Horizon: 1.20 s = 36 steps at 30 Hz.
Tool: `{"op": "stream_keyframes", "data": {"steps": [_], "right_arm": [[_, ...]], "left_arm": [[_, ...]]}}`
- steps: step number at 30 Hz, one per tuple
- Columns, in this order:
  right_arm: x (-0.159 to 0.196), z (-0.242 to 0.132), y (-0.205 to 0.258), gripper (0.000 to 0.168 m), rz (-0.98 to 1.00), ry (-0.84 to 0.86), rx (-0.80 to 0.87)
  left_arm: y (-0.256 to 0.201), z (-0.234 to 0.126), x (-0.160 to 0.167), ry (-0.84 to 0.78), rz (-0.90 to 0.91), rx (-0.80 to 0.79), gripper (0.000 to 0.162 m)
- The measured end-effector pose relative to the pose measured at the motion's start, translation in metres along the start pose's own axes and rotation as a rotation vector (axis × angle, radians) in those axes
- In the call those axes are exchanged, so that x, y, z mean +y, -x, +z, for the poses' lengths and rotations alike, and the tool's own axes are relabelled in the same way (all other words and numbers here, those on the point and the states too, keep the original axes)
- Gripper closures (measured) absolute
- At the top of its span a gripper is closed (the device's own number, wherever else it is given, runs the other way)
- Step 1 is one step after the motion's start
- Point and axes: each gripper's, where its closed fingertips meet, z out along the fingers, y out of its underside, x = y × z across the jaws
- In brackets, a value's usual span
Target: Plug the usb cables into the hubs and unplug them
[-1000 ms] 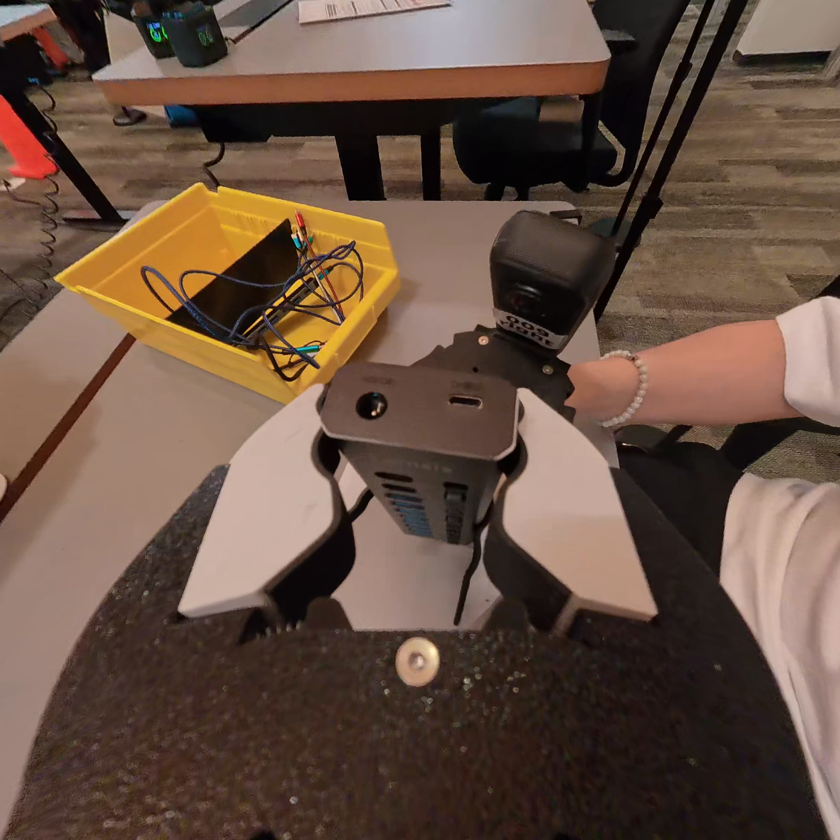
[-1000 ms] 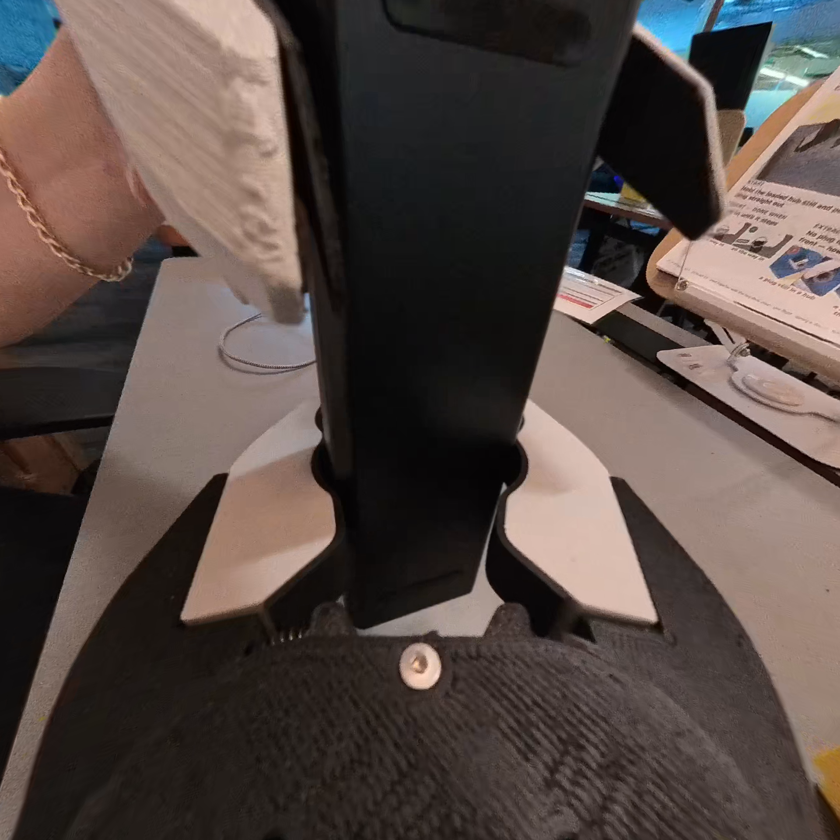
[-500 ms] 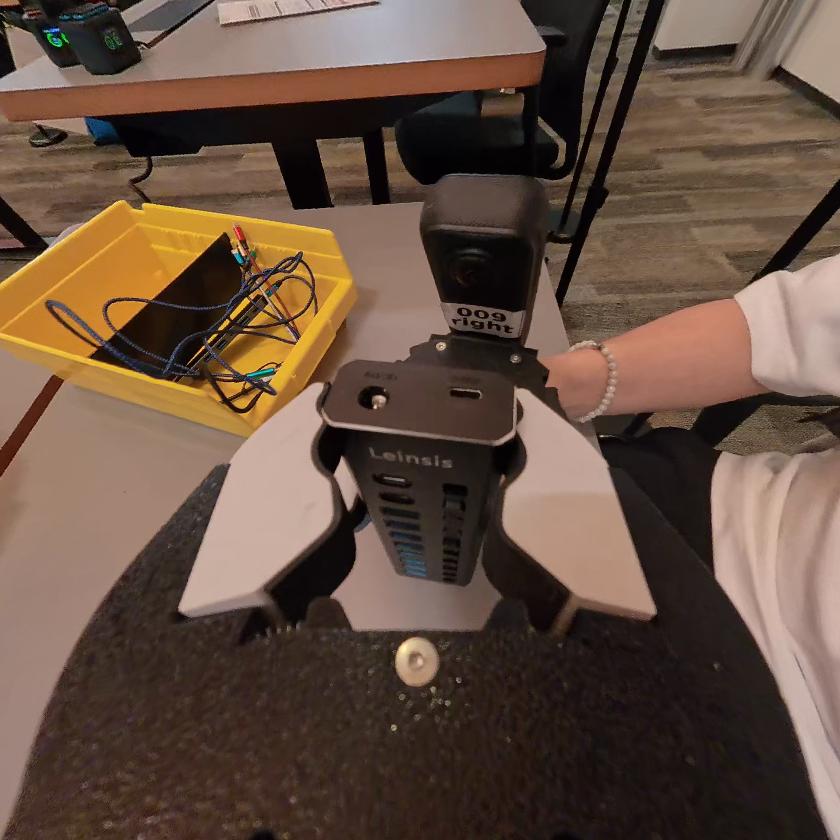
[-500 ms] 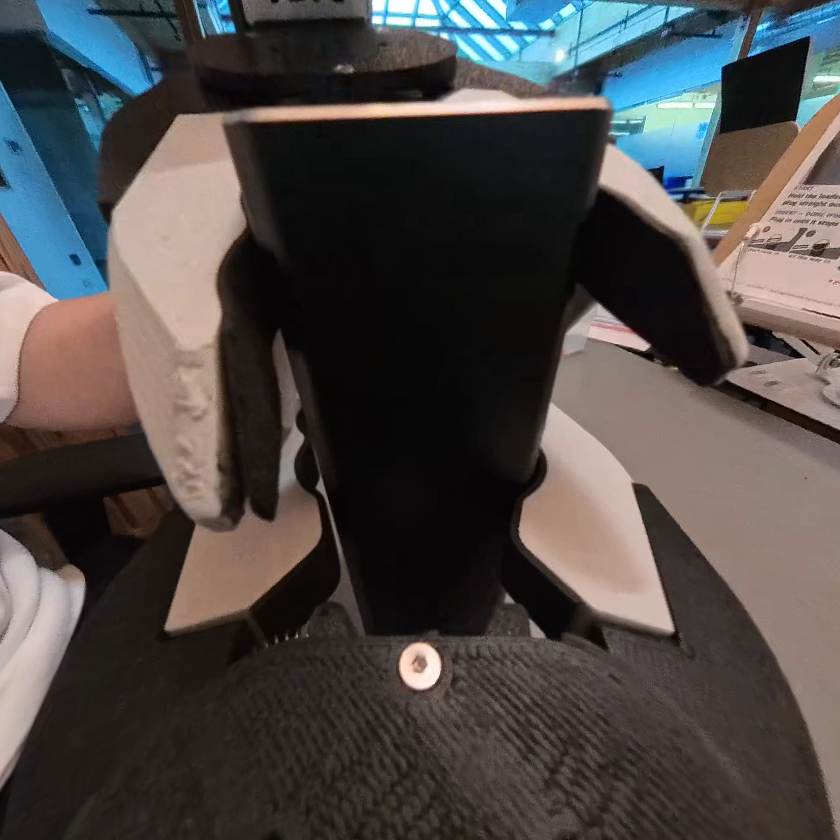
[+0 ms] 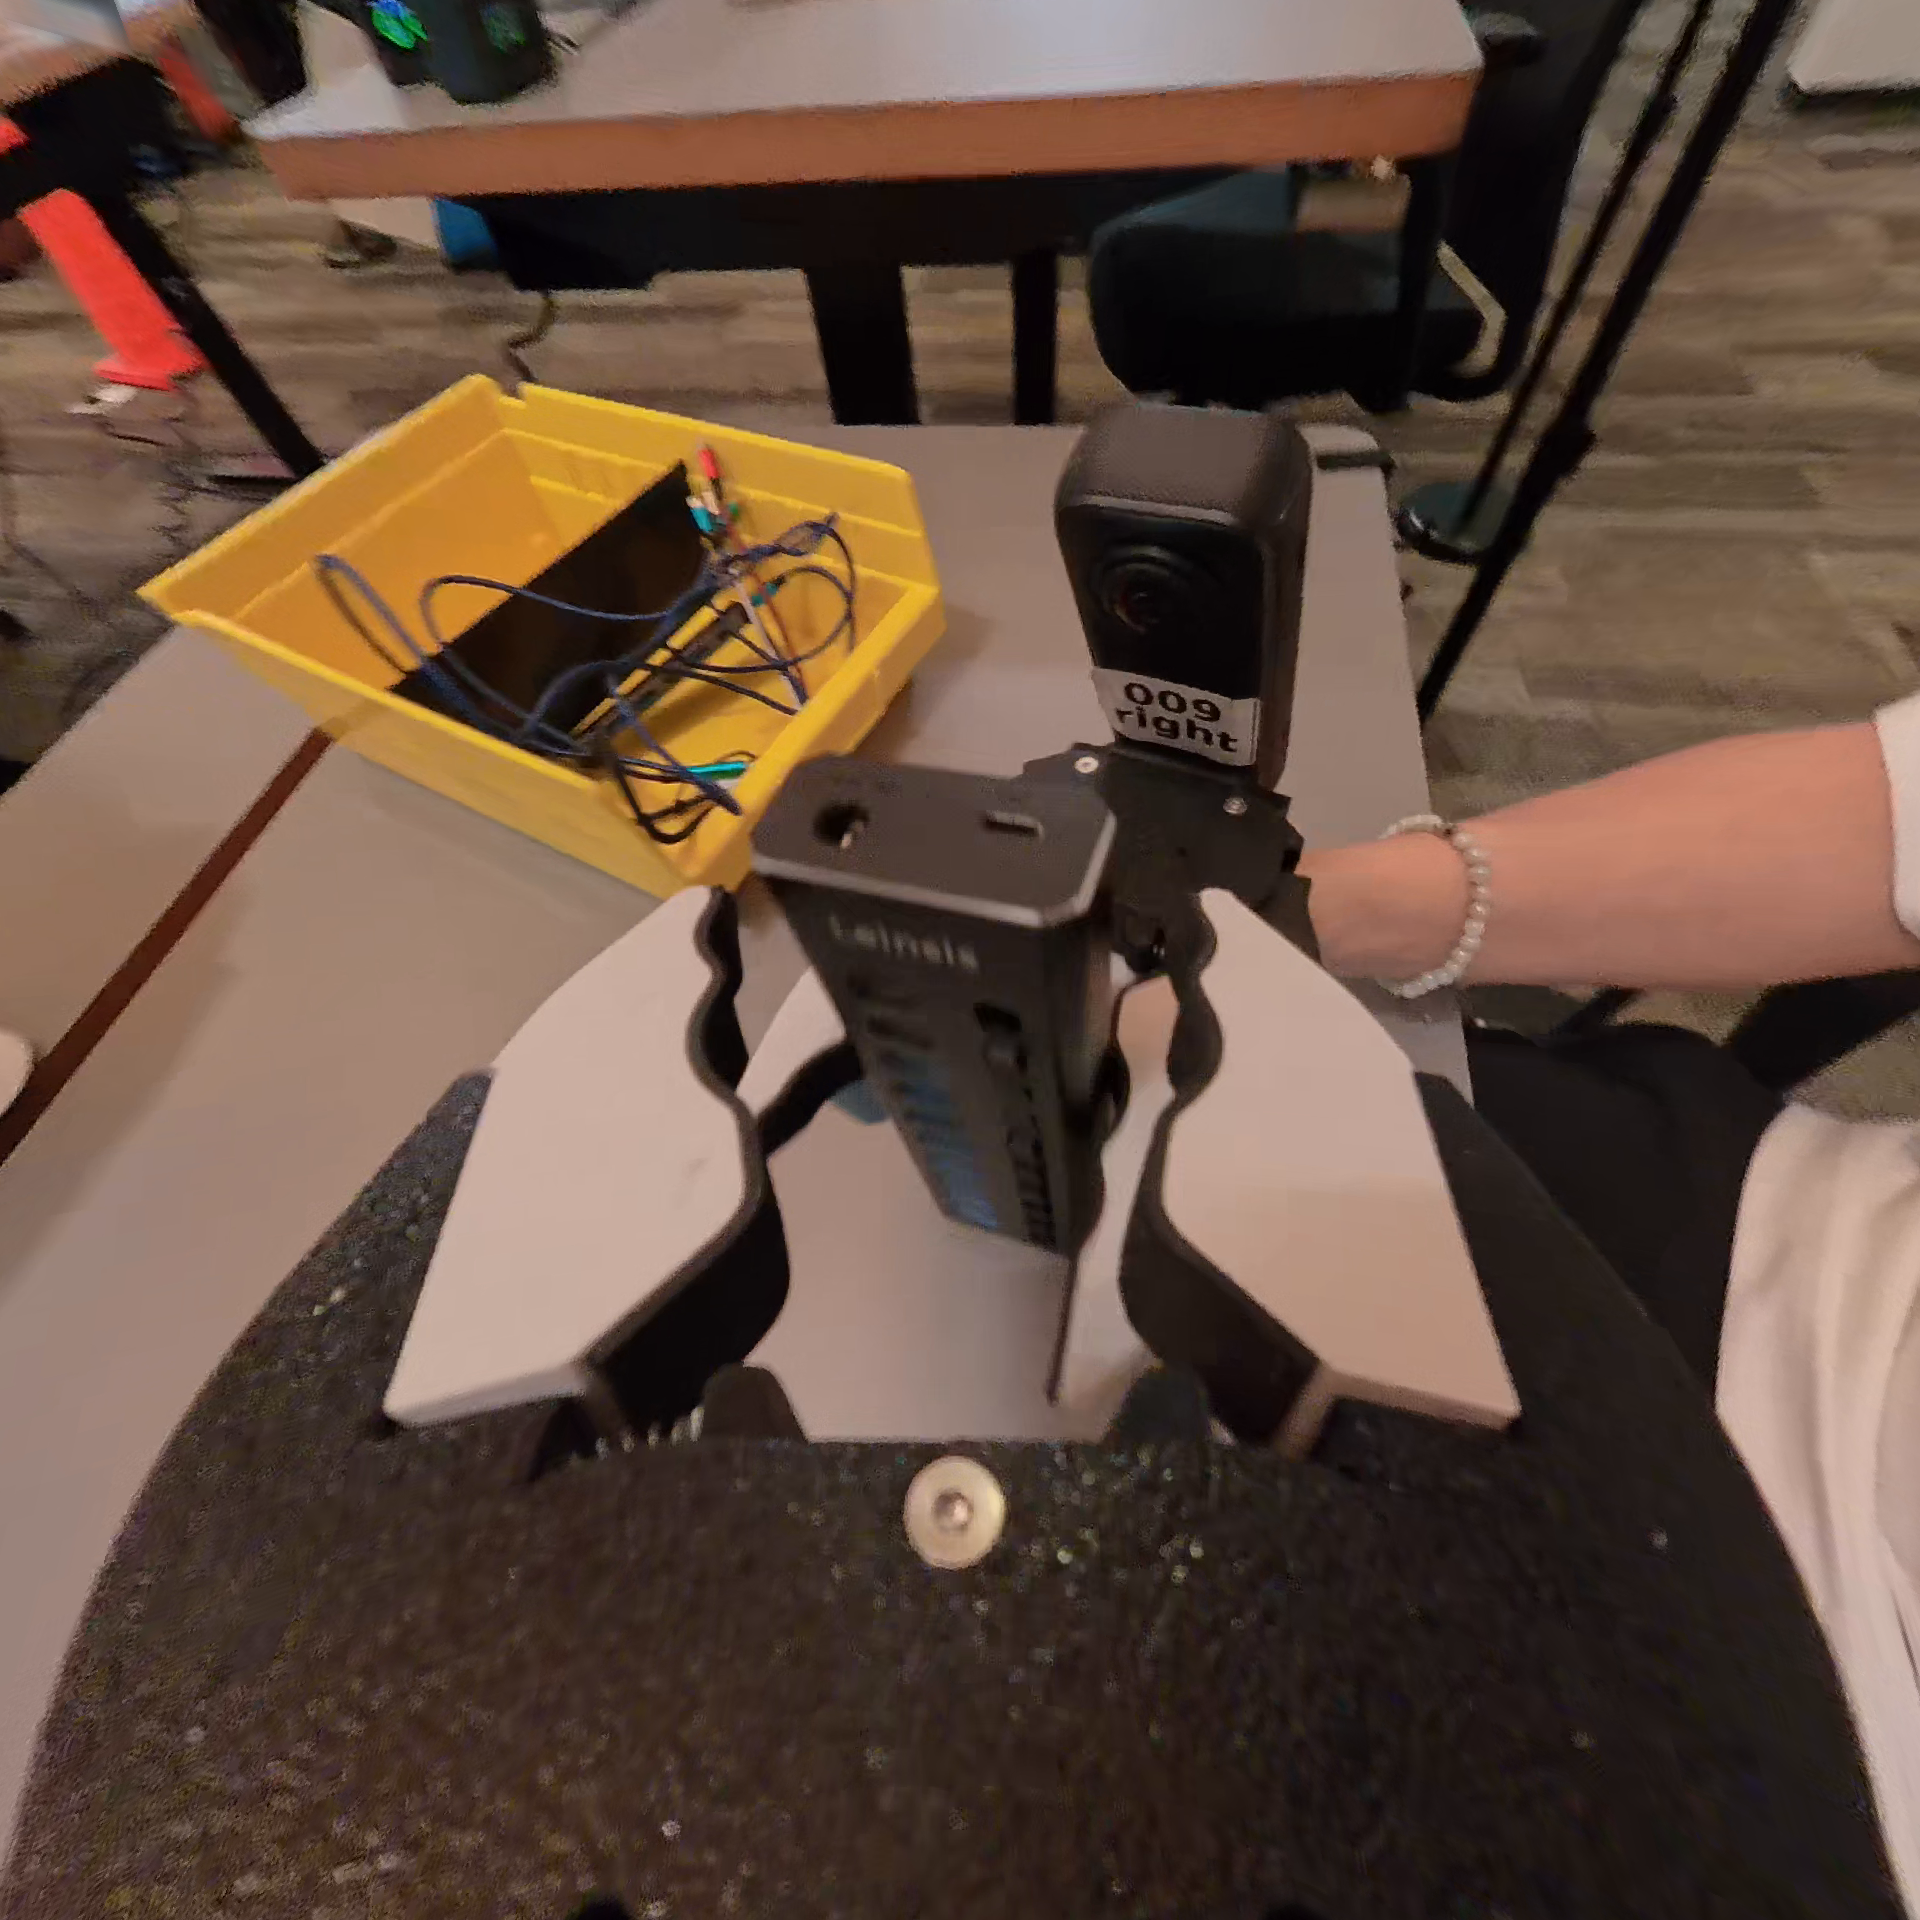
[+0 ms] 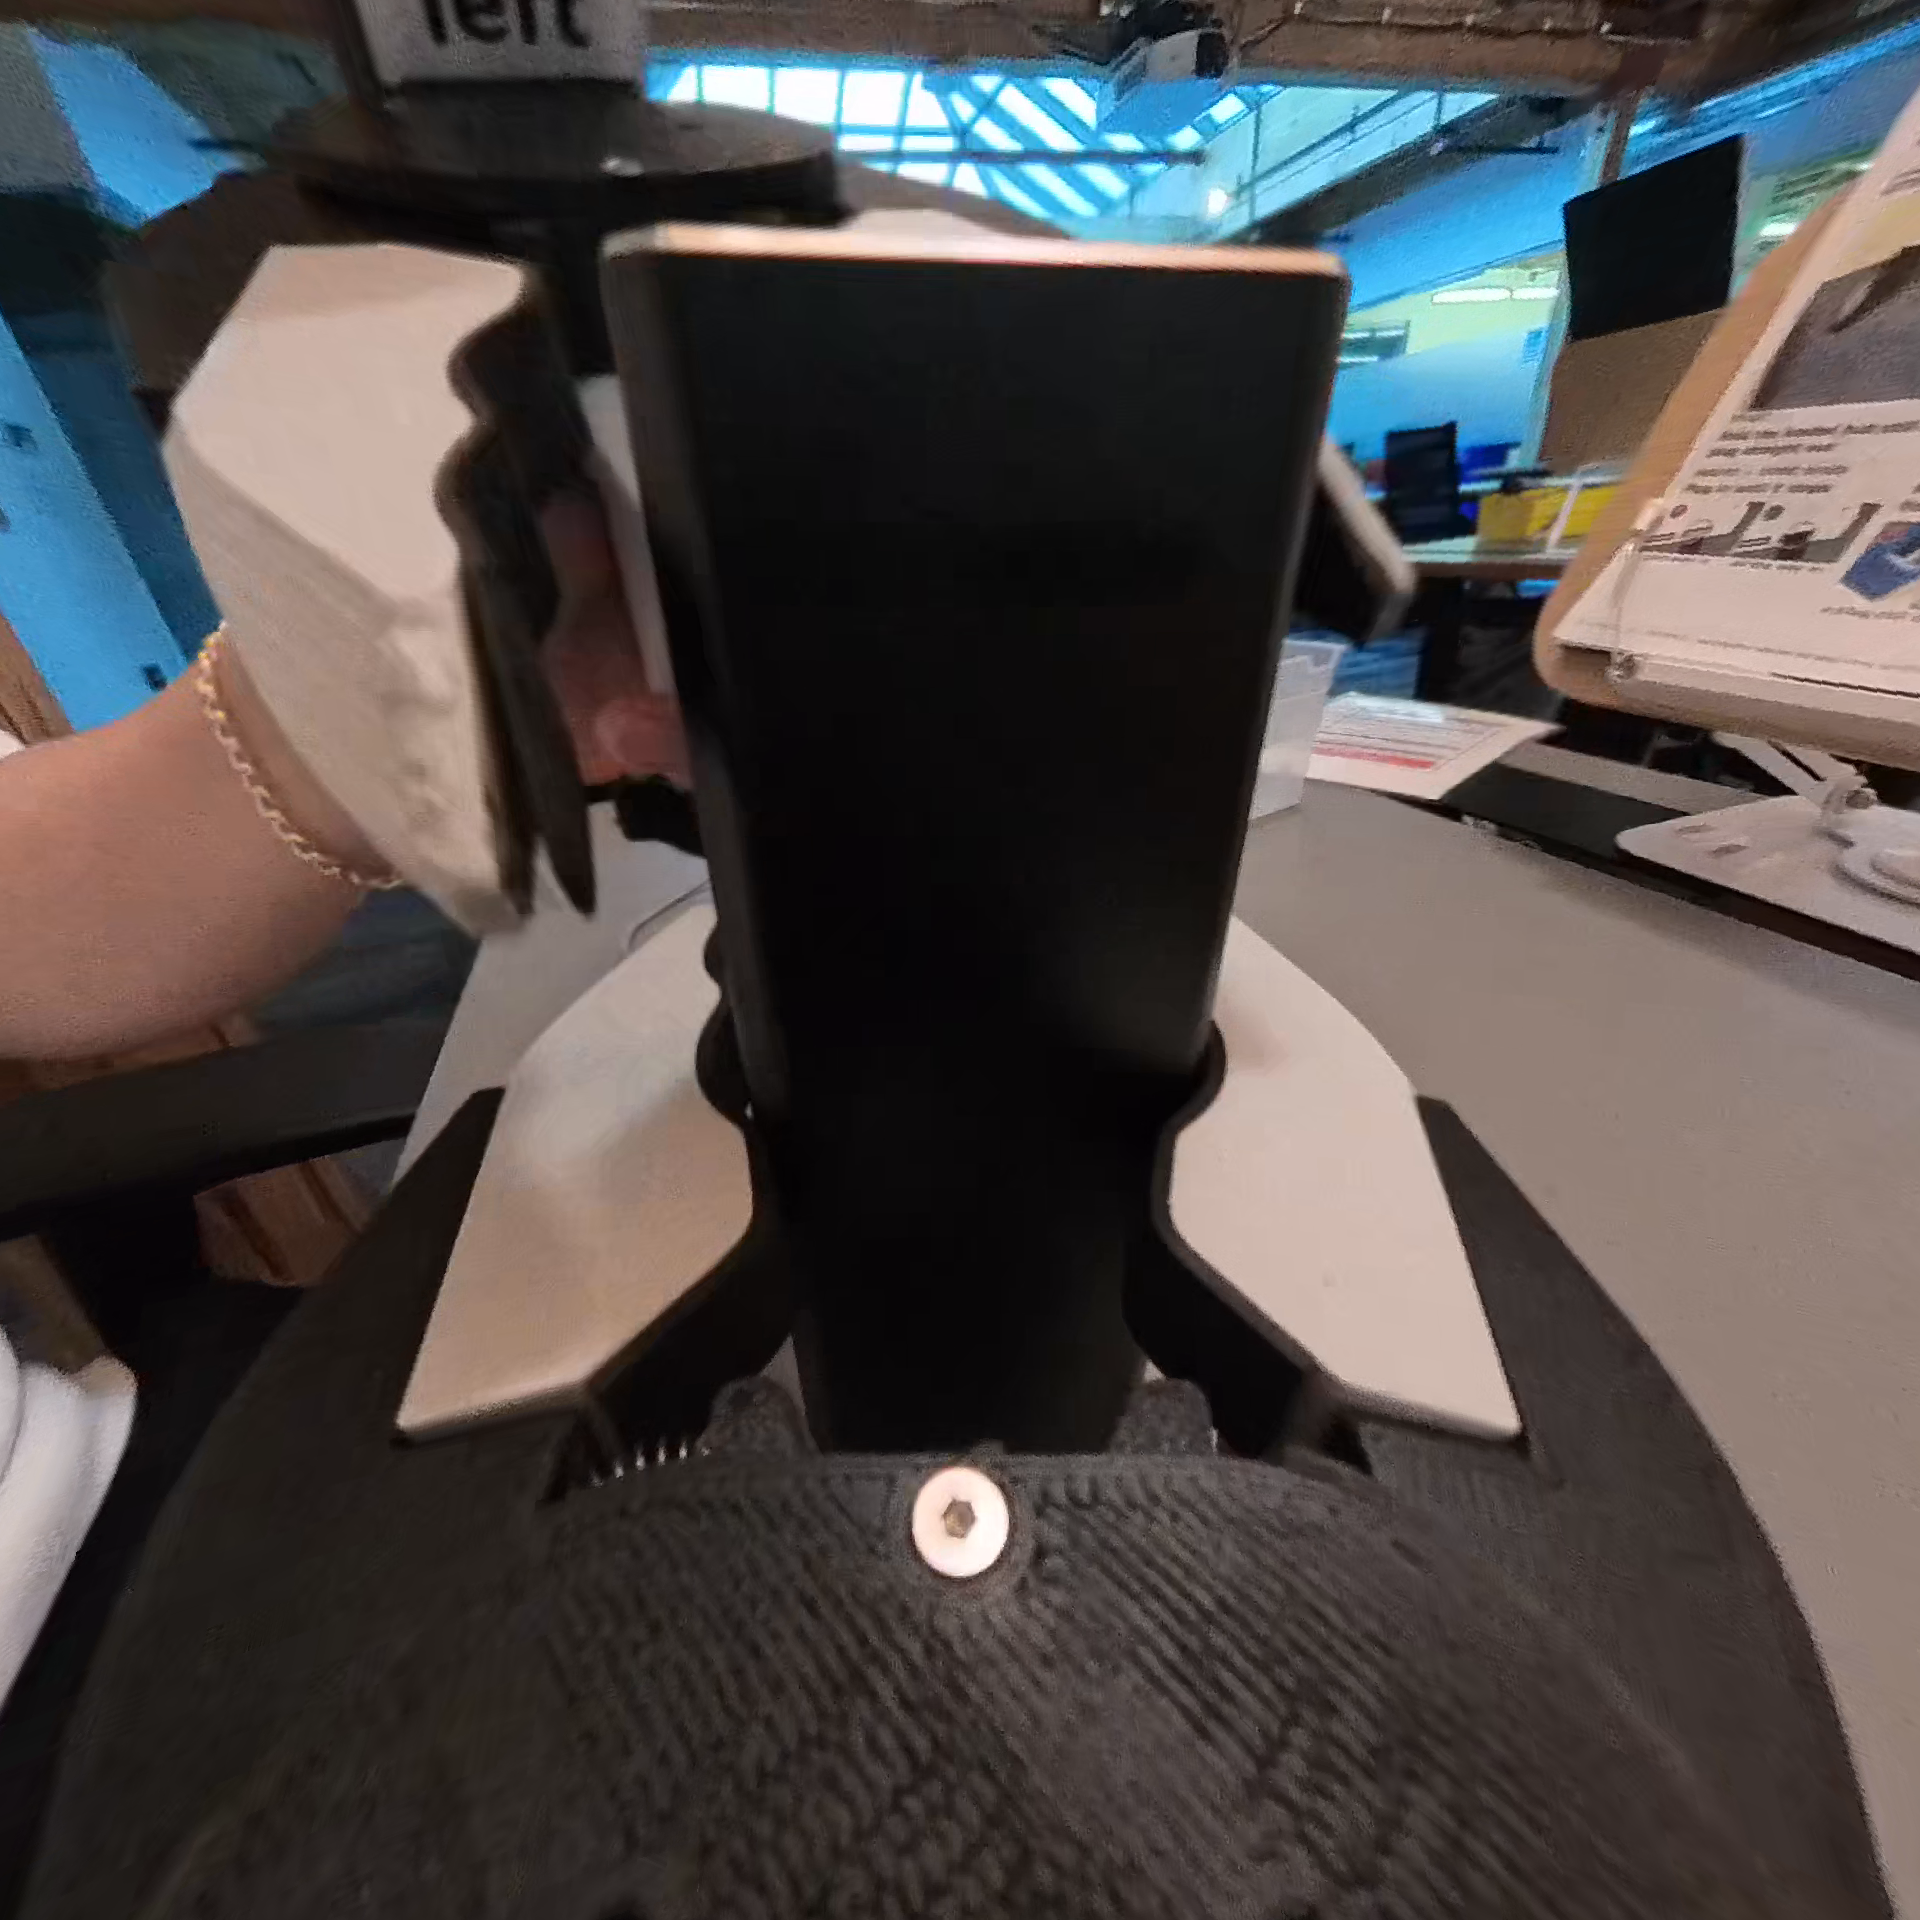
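- Between the two pale fingers (image 5: 582, 1195) of the left tongs (image 5: 940, 997) a dark USB hub (image 5: 956, 997) stands nearly upright, its port face toward the camera and its top end, with a round socket and a small slot, uppermost.
- Left tongs are spread wider than the hub: a clear gap shows on each side, and neither finger touches it.
- Right tongs (image 6: 961, 1049) hold the same hub (image 6: 966, 779) from the opposite side; their fingers press both its edges, clamped on its plain black back.
- Seen from the left wrist, the right tongs' camera block (image 5: 1179, 582) rises just behind the hub, and a forearm with a bead bracelet (image 5: 1455, 904) reaches in level from the right.
- Seen from the right wrist, the other forearm, with a chain bracelet (image 6: 260, 769), comes in from the left, and the left tongs' fingers flank the hub's upper part.
- Grey surface (image 5: 312, 1039) lies bare under and left of the hub; a thin dark cable (image 5: 1065, 1320) hangs from the hub's lower end.
- Yellow bin (image 5: 312, 623) with tangled blue cables (image 5: 623, 665) sits near, behind and left, close to the surface's far edge.
- Right of the hub, the surface's edge runs close by.
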Motion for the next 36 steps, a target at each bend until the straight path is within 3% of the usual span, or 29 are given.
{"op": "stream_keyframes", "data": {"steps": [4, 6, 13, 15, 17, 20, 24, 33, 34, 35, 36], "right_arm": [[0.003, -0.018, -0.032, 0.088, 0.021, -0.023, 0.109], [0.006, -0.025, -0.044, 0.088, 0.031, -0.030, 0.149], [0.014, -0.028, -0.054, 0.089, -0.002, -0.028, 0.185], [0.014, -0.027, -0.052, 0.089, -0.009, -0.021, 0.169], [0.015, -0.026, -0.051, 0.089, -0.018, -0.017, 0.166], [0.015, -0.025, -0.048, 0.089, -0.032, -0.013, 0.153], [0.013, -0.026, -0.045, 0.089, -0.028, -0.026, 0.126], [0.004, -0.036, -0.042, 0.090, 0.029, -0.112, 0.052], [0.002, -0.037, -0.042, 0.090, 0.039, -0.127, 0.043], [0.001, -0.039, -0.042, 0.089, 0.047, -0.141, 0.035], [-0.001, -0.041, -0.042, 0.090, 0.052, -0.153, 0.028]], "left_arm": [[0.026, -0.045, 0.000, -0.096, -0.074, -0.133, 0.097], [0.051, -0.080, 0.015, -0.068, -0.136, -0.241, 0.102], [0.139, -0.257, 0.134, 0.356, -0.490, -0.644, 0.110], [0.169, -0.303, 0.161, 0.377, -0.568, -0.778, 0.110], [0.188, -0.327, 0.188, 0.378, -0.719, -0.762, 0.112], [0.213, -0.337, 0.224, 0.353, -0.937, -0.673, 0.116], [0.230, -0.311, 0.256, 0.298, -1.145, -0.535, 0.118], [0.218, -0.259, 0.325, 0.692, -1.179, -0.484, 0.115], [0.214, -0.256, 0.330, 0.735, -1.170, -0.460, 0.119], [0.211, -0.254, 0.333, 0.768, -1.148, -0.440, 0.147], [0.211, -0.254, 0.335, 0.783, -1.115, -0.443, 0.159]]}}
